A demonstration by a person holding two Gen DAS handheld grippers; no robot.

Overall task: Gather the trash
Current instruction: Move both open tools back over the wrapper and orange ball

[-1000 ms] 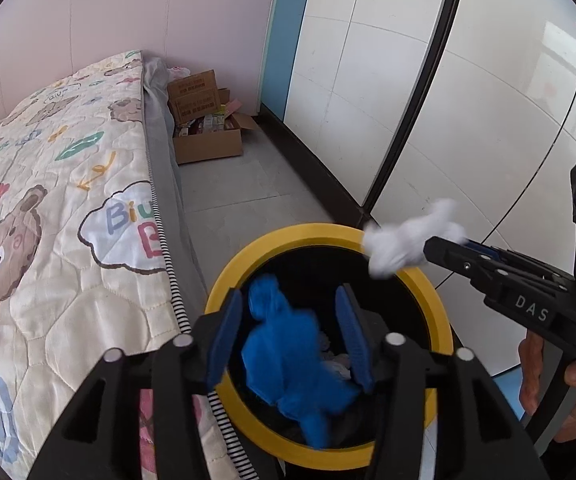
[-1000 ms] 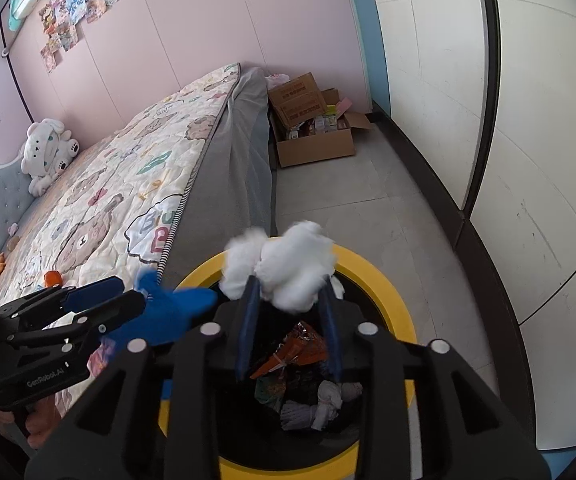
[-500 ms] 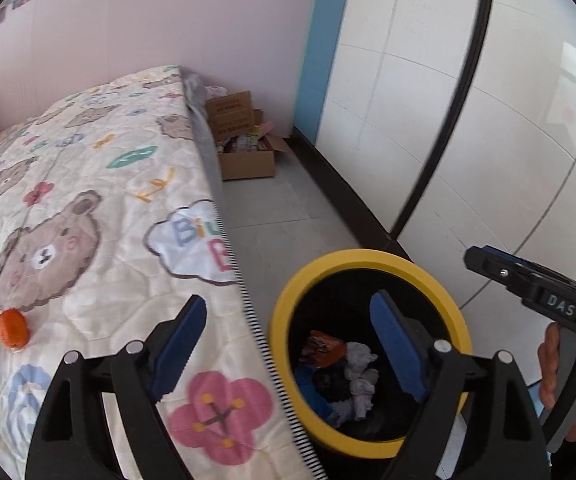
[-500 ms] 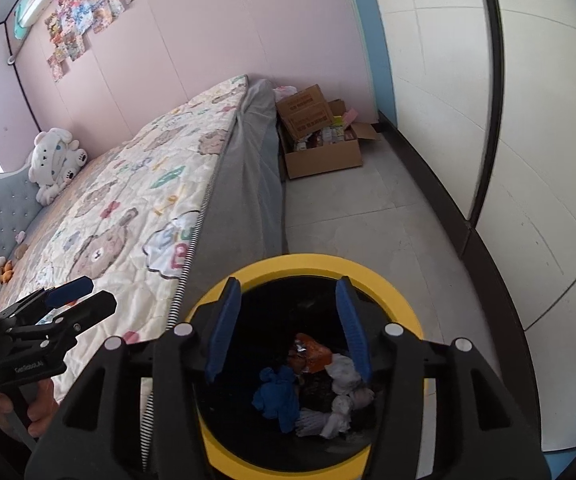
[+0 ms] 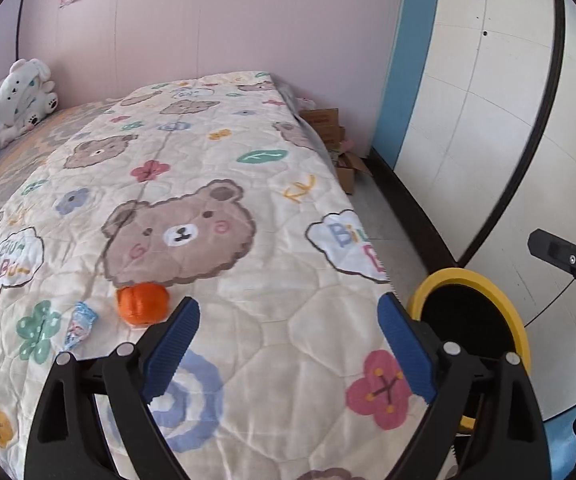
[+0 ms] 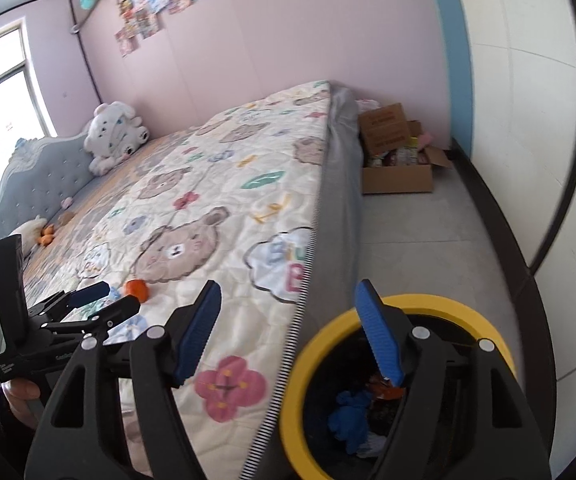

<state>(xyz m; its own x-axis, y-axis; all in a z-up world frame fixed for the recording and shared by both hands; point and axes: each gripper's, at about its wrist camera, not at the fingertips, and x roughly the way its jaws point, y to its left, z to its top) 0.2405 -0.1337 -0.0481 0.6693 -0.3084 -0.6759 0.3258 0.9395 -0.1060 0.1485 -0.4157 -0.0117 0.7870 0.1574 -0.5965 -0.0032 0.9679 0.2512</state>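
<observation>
Both loads now dropped: left gripper and right gripper, fingers empty and opening, have swung from the yellow-rimmed bin, lower right, toward the orange scrap and blue wrapper left of centre on the bed.

Orange crumpled ball beside blue-white wrapper on quilt; yellow-rimmed bin alongside

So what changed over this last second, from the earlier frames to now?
Both grippers let go: the blue glove and the white wad dropped into the yellow-rimmed bin. The left gripper and right gripper, jaws opening and empty, swung away toward the bed. The orange piece and blue wrapper stayed put.
</observation>
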